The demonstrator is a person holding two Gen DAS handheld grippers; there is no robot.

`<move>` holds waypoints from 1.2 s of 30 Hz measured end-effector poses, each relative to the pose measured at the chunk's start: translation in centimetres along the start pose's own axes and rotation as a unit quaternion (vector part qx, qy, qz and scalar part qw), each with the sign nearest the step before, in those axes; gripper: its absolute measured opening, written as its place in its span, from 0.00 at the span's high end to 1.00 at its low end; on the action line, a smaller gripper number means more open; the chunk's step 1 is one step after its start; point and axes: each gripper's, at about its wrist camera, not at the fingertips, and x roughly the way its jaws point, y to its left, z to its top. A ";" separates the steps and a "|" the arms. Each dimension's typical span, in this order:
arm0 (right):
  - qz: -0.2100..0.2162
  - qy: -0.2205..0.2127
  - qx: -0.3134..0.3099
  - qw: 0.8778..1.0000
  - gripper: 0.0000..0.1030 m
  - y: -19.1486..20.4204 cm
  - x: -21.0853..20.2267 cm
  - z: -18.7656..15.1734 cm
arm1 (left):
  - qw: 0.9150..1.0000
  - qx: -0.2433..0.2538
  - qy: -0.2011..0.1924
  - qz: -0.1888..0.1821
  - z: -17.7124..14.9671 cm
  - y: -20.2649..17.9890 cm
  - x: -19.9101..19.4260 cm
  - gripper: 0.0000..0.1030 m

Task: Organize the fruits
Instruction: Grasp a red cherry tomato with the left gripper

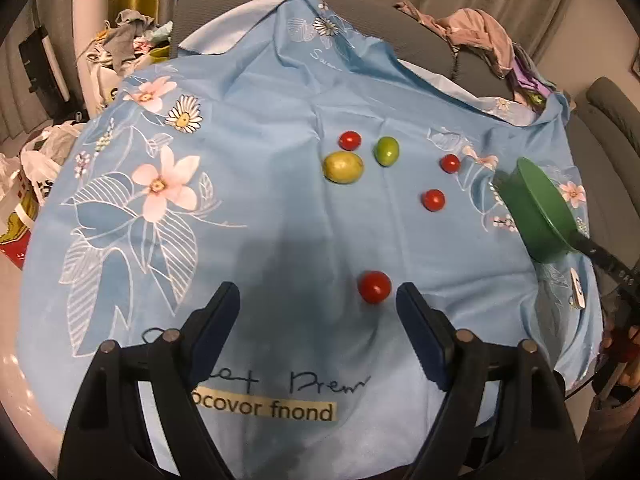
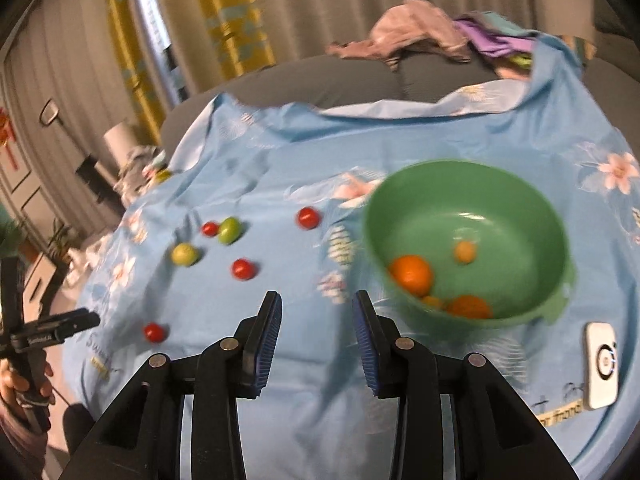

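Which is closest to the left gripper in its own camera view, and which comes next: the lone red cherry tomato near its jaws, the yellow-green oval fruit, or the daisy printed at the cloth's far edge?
1. Lone red cherry tomato: just ahead of the left gripper, toward its right finger.
2. Yellow-green oval fruit: mid-cloth, beside a greener one.
3. Printed daisy: far edge of the cloth.

A green bowl point(image 2: 472, 216) sits upright on the blue flowered cloth point(image 1: 260, 140), holding two oranges point(image 2: 412, 274) and two small yellow-orange fruits point(image 2: 464, 251). To its left, loose on the cloth, lie five red cherry tomatoes point(image 1: 374, 287), a yellow-green fruit point(image 1: 343, 166) and a green one point(image 1: 387, 151), close together.
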 end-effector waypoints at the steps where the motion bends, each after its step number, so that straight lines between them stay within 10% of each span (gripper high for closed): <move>1: 0.001 0.006 -0.008 1.000 0.64 0.6 0.3 -0.1 | 1.000 0.000 0.000 -0.005 -0.2 0.1 0.0 0.21; 16: 0.025 0.071 -0.082 0.994 0.64 5.8 4.1 -0.9 | 0.997 0.049 0.010 -0.057 -0.5 -1.8 1.7 0.23; 36: 0.045 0.101 -0.072 0.991 0.64 5.8 7.6 -0.9 | 0.981 0.163 0.103 -0.021 0.6 -5.2 8.6 0.66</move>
